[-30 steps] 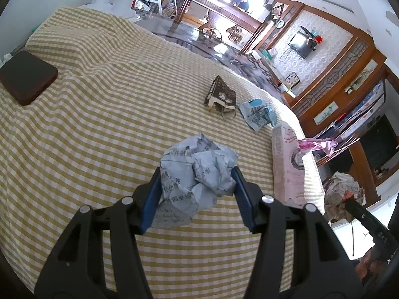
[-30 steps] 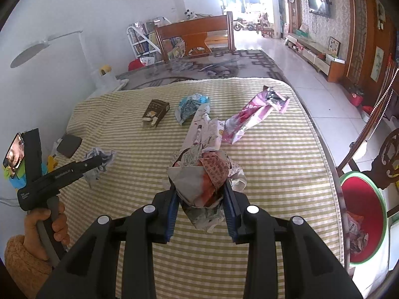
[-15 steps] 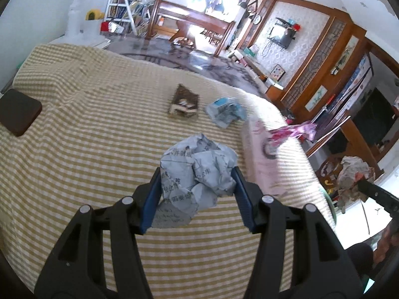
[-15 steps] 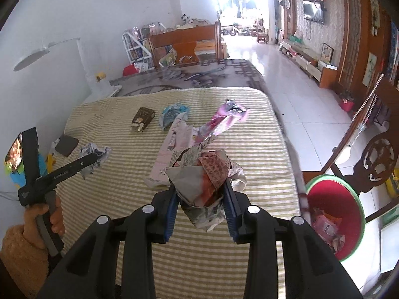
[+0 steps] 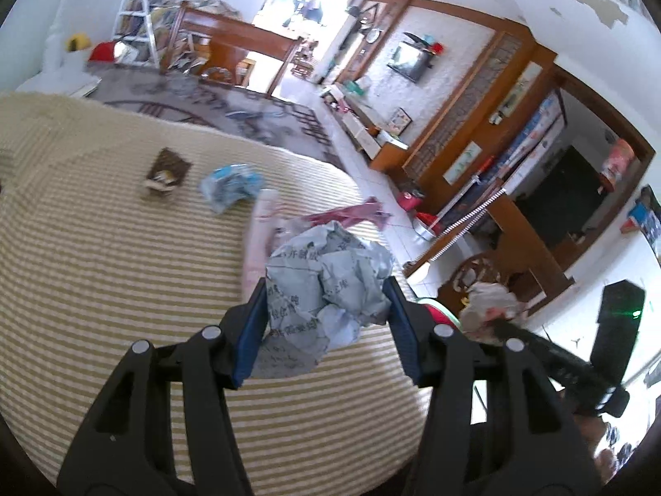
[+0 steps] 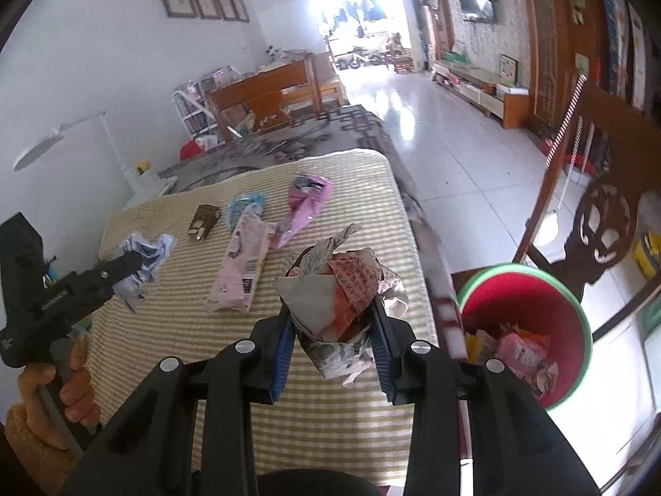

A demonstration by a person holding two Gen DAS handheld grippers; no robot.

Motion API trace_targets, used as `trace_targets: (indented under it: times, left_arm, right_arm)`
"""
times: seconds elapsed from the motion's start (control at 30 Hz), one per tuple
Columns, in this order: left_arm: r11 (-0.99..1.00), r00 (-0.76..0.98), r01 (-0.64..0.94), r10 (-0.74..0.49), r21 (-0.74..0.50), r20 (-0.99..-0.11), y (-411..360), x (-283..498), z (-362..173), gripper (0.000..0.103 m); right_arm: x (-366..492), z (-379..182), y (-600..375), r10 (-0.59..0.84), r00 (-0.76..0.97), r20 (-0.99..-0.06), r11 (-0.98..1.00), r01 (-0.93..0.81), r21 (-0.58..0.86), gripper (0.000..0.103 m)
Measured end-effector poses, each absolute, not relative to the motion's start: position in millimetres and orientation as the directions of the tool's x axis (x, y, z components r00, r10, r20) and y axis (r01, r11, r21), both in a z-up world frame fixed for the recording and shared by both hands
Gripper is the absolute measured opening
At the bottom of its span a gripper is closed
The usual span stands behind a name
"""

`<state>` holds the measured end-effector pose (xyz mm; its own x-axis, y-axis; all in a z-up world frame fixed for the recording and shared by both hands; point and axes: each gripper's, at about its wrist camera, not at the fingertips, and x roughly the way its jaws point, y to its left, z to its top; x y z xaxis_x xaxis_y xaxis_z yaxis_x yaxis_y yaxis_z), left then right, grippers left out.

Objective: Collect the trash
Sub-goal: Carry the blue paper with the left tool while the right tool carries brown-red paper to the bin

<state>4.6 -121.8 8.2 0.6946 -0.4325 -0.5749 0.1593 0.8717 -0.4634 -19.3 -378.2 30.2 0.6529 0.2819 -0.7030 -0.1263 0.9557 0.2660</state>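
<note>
My left gripper (image 5: 326,310) is shut on a crumpled grey paper ball (image 5: 326,285) and holds it above the checked tablecloth (image 5: 103,289). My right gripper (image 6: 332,330) is shut on a crumpled red-and-white newspaper wad (image 6: 338,301), held near the table's right edge. A red bin with a green rim (image 6: 533,297) stands on the floor to the right of the table, with trash inside. The left gripper with its grey ball (image 6: 140,256) also shows in the right wrist view.
On the cloth lie a brown carton (image 6: 204,221), a blue wrapper (image 6: 243,206), a long pale pink package (image 6: 239,273) and a pink bag (image 6: 303,206). A carved wooden chair (image 6: 603,223) stands behind the bin.
Both grippers have moved to the right toward the table's edge with their paper in them. The red bin now looms larger and closer in the right wrist view.
</note>
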Motion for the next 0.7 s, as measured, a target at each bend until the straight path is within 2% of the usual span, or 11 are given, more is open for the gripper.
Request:
trace_targets:
  times: [0.23,0.7]
  left_arm:
    - [0.868,0.672,0.259,-0.478,-0.424,-0.566,-177.5,9.1,29.5,0.053]
    - [0.804,0.524,0.427,-0.593,-0.414,-0.612,-286.0,42.2,16.6,0.053]
  right_arm:
    - [-33.5,17.0,-422.3,0.257,0.667,-0.699,0.949,-0.038,0.314,0.033]
    - [-56.4,-6.2,-536.1,0.109,0.703,-0.703,0.897,0.235,0.374,0.033]
